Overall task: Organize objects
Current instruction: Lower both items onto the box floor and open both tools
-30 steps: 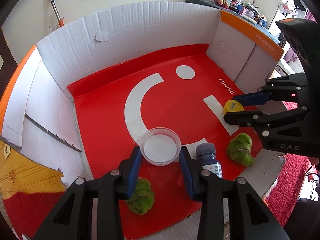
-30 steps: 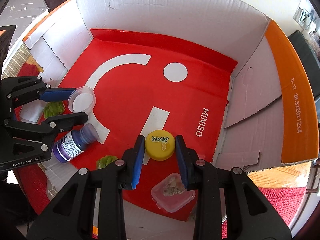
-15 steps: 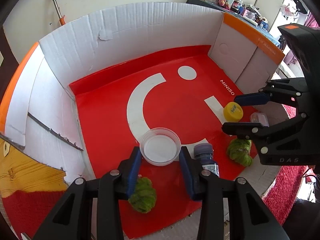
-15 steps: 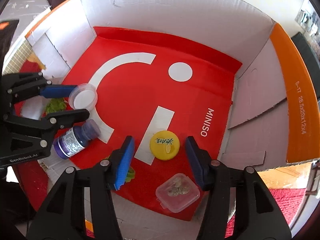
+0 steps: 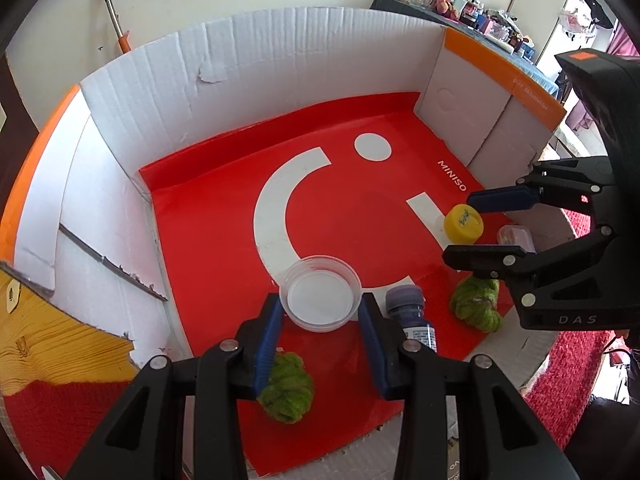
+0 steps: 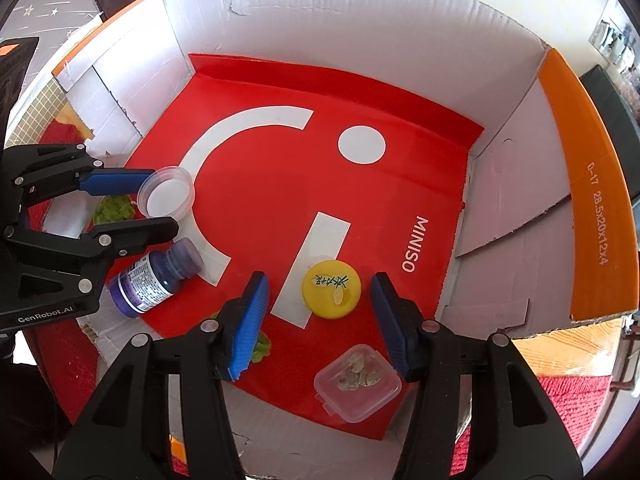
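Observation:
A clear round tub [image 5: 322,298] sits between the blue pads of my left gripper [image 5: 320,305], which is shut on it over the red mat [image 5: 216,240]. In the right wrist view the same tub [image 6: 166,196] shows at the left, held by the left gripper [image 6: 164,202]. A yellow lid [image 6: 331,294] lies flat on the mat. My right gripper [image 6: 320,280] stands open around it, and its pads [image 6: 250,312] are clear of the lid on both sides. The left wrist view shows the lid [image 5: 464,222] under the right gripper [image 5: 460,227].
A purple bottle [image 6: 154,276] lies on its side at the mat's near left. Two green woolly bundles [image 5: 286,388] [image 5: 478,304] lie near the front edge. A clear square box [image 6: 358,382] holding small bits sits near the front right. White cardboard walls [image 5: 280,60] enclose the mat.
My right gripper has opened and let go of the yellow lid, which now rests on the mat. The left gripper has kept still with the tub in it.

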The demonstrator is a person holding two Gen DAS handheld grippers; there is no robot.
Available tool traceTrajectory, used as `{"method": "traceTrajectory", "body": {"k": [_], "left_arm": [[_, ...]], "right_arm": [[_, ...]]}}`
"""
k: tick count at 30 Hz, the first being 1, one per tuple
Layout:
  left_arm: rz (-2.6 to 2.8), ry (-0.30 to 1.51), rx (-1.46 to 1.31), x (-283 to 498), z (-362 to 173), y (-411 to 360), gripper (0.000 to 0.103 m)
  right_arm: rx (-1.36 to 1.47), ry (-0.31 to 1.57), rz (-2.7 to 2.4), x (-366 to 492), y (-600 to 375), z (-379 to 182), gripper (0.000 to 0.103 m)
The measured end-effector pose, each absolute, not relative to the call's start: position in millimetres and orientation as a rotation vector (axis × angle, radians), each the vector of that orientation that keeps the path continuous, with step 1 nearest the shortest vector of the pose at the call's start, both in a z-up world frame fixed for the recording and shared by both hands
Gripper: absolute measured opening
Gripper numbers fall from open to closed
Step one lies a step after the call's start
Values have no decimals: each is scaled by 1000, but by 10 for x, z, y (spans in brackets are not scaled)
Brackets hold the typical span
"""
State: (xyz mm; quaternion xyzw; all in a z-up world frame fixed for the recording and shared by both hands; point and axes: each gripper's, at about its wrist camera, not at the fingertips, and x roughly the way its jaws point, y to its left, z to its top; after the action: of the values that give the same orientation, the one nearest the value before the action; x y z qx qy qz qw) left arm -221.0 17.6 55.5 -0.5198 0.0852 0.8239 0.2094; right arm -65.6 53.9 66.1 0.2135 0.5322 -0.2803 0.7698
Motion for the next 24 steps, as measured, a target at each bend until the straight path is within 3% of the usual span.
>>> {"method": "traceTrajectory", "body": {"k": [24], "left_arm": [[2294, 228, -1449, -2201, 588, 98, 46]], "right_arm": [[450, 1146, -568, -920, 611, 765, 52]]}}
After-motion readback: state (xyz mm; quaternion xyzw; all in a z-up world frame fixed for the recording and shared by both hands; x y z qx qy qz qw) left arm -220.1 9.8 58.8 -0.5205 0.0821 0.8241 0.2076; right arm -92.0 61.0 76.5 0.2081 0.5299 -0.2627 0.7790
